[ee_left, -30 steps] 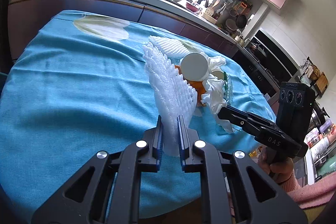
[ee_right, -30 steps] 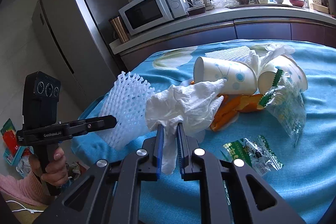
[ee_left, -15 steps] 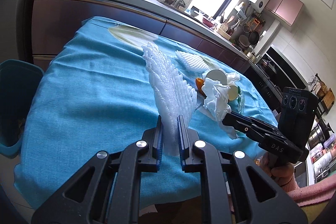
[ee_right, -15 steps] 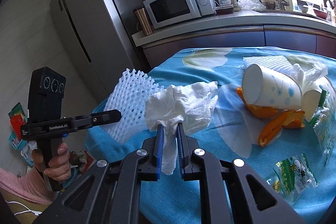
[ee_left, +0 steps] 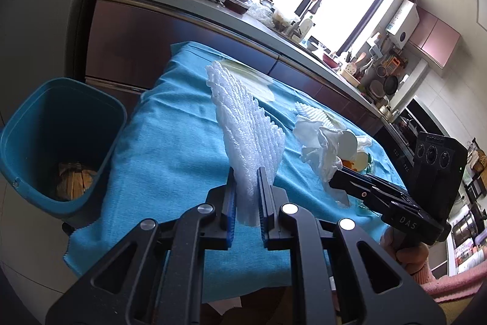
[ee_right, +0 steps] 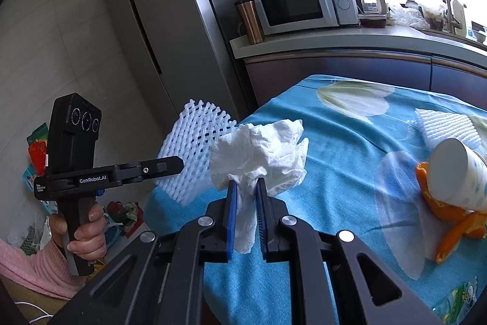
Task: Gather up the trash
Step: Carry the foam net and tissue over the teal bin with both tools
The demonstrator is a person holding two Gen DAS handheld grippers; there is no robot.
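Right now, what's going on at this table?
A person is clearing trash. The left hand-held gripper is shut on a white foam net, the right hand-held gripper on a crumpled tissue. A blue bin stands beside the table. A paper cup and orange peel remain.

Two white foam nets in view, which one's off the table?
The foam net clamped upright in the left claw. The other foam net lies flat on the blue tablecloth, untouched, beyond the trash pile.

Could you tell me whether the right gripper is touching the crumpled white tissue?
Touching: the right wrist view shows the right gripper with its jaws clamped on the crumpled white tissue.
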